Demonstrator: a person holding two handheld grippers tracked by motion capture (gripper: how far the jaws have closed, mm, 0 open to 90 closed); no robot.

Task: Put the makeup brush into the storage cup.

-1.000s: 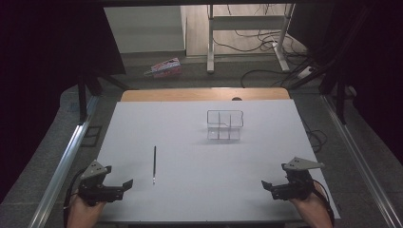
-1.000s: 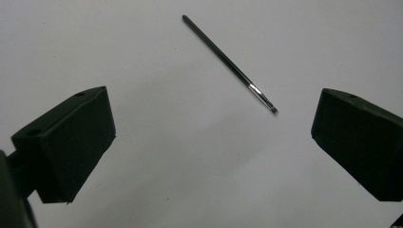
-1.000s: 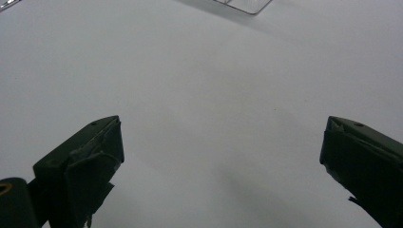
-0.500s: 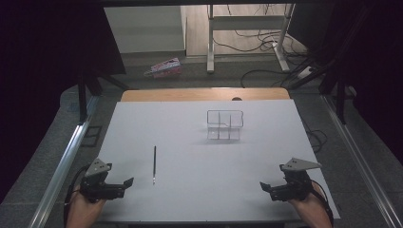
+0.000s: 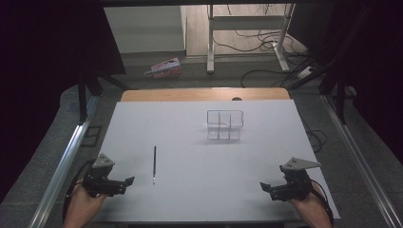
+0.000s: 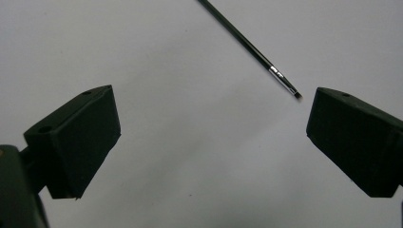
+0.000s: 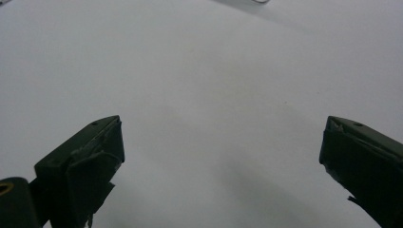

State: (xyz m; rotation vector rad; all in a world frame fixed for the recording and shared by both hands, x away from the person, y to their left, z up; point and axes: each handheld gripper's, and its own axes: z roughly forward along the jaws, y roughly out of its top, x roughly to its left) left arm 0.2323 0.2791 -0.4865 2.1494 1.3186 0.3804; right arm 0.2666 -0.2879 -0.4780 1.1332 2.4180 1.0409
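A thin black brush (image 5: 154, 163) lies on the white table top (image 5: 199, 156), left of the middle, its length running near to far. In the left gripper view the brush (image 6: 247, 45) crosses the top, its bristle tip just above the right jaw. A clear divided organiser box (image 5: 225, 125) stands right of the middle, farther back. My left gripper (image 5: 129, 181) rests at the near left, open and empty, a short way left of the brush tip. My right gripper (image 5: 264, 187) sits at the near right, open and empty, above bare table.
A wooden strip (image 5: 204, 94) borders the table's far edge. Metal rails (image 5: 66, 161) run along both sides. On the floor beyond lie a pink package (image 5: 164, 68), cables (image 5: 266, 42) and desk legs (image 5: 209, 38).
Both grippers have drawn back a little toward the near edge of the table. The brush and the box have not moved.
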